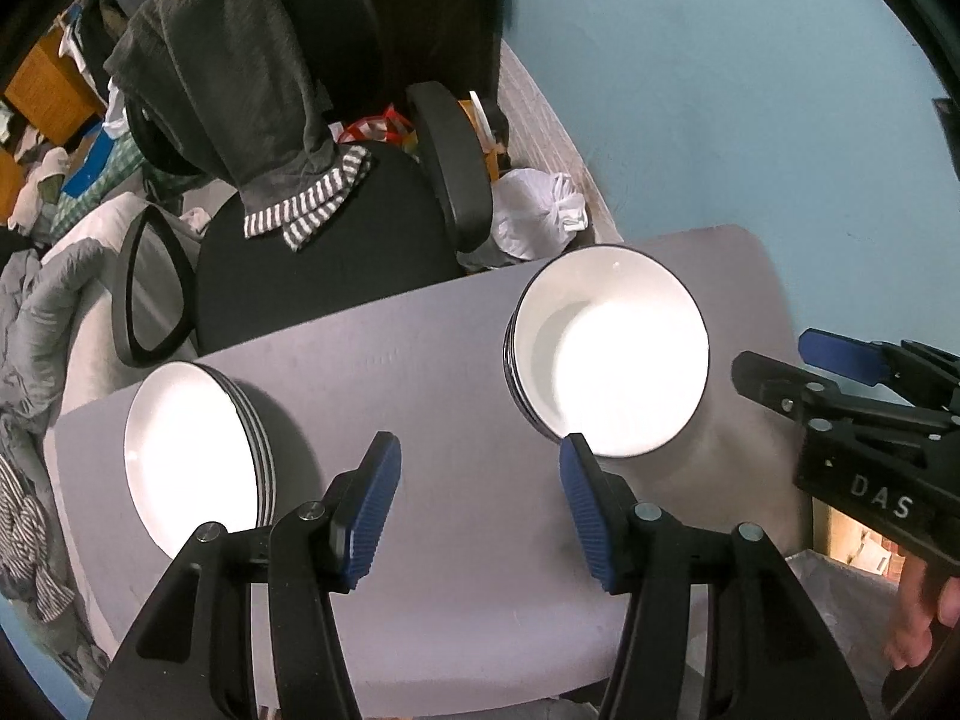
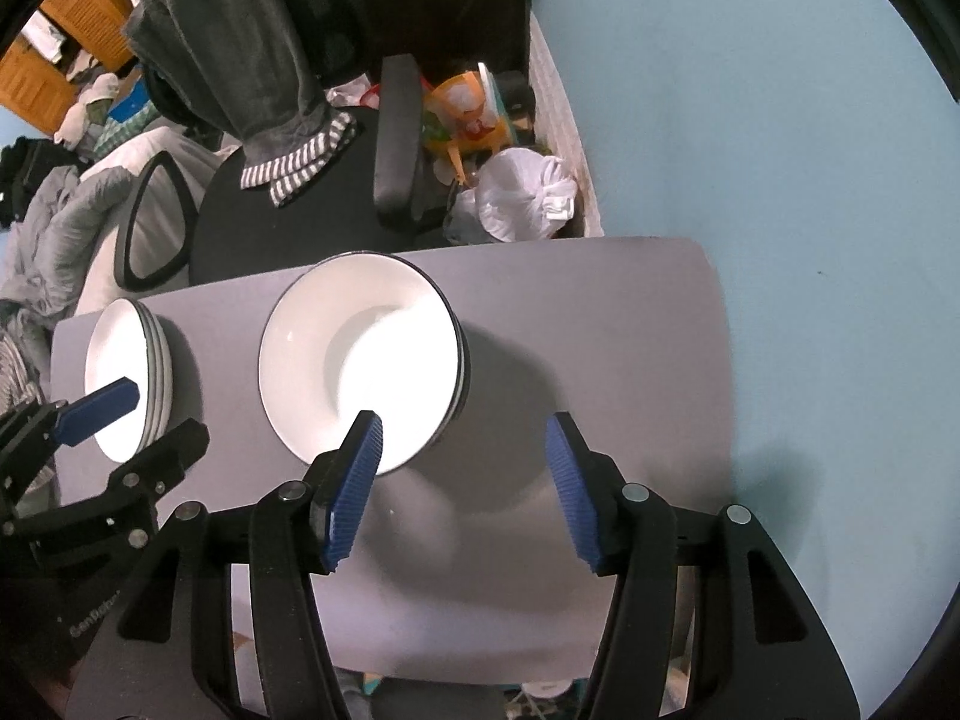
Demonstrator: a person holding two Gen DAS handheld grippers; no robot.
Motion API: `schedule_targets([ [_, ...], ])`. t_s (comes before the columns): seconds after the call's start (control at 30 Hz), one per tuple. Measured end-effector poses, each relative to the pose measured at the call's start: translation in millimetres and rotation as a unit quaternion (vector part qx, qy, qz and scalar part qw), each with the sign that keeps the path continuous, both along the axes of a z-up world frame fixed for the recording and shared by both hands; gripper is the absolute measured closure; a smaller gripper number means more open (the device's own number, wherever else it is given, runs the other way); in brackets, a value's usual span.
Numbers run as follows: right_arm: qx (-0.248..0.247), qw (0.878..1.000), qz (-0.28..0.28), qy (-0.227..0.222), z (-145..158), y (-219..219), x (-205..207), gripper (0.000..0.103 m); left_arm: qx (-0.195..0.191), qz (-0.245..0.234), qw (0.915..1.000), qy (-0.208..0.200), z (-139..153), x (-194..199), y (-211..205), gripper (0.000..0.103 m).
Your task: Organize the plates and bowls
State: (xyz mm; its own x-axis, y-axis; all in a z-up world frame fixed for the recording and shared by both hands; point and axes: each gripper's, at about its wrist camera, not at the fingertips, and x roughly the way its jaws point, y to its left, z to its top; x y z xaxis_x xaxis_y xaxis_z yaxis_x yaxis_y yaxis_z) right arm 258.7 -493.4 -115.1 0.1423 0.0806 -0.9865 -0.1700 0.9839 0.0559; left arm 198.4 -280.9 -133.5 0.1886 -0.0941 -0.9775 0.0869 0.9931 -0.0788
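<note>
White stacked bowls (image 1: 609, 354) and stacked plates (image 1: 192, 456) sit mouths-up, well apart on the grey table (image 1: 456, 360). Left gripper (image 1: 480, 501) and right gripper (image 2: 465, 489) hover spread wide, holding nothing.

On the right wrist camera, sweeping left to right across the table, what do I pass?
Left gripper → stack of plates → stack of bowls → bare table.
</note>
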Motion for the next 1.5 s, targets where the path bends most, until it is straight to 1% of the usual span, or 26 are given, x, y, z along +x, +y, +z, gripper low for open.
schedule_targets([
  [0.23,-0.026,0.999,0.013,-0.026,8.9,0.9,-10.6,0.045,-0.022,0.013,0.9996,0.014,-2.5,-11.2,8.5,0.046],
  [0.33,-0.027,0.999,0.019,-0.03,10.6,1.7,-14.3,0.045,-0.03,0.021,0.9992,0.014,-3.7,-16.7,13.7,0.033],
  [0.4,-0.027,0.999,0.023,-0.031,11.7,2.1,-17.5,0.045,-0.032,0.026,0.9991,0.011,-3.7,-18.7,18.0,0.033],
  [0.73,-0.031,0.999,0.026,-0.022,3.7,-1.3,-17.1,0.045,-0.054,0.052,0.9968,0.029,-14.8,-10.8,37.7,0.033],
  [0.83,-0.028,0.999,0.025,-0.012,-2.9,-4.7,-12.5,0.045,-0.058,0.052,0.9963,0.036,-19.7,-7.1,39.0,0.032],
  [0.93,-0.02,1.0,0.021,0.0,-10.6,-9.3,-7.4,0.045,-0.07,0.053,0.9952,0.044,-24.9,-0.9,39.1,0.032],
  [1.0,-0.012,1.0,0.018,0.008,-15.0,-12.0,-4.5,0.045,-0.081,0.055,0.9939,0.051,-29.2,5.2,38.2,0.03],
  [1.1,0.008,1.0,0.011,0.021,-22.6,-16.3,2.1,0.045,-0.097,0.059,0.9919,0.056,-34.4,13.7,36.2,0.023],
  [1.33,0.04,0.998,0.01,0.052,-45.9,-15.5,21.7,0.044,-0.116,0.055,0.9891,0.073,-51.2,29.6,23.8,0.023],
  [1.5,0.05,0.996,0.008,0.071,-62.7,-14.4,33.9,0.044,-0.118,0.071,0.9859,0.095,-68.4,43.5,21.4,0.023],
])
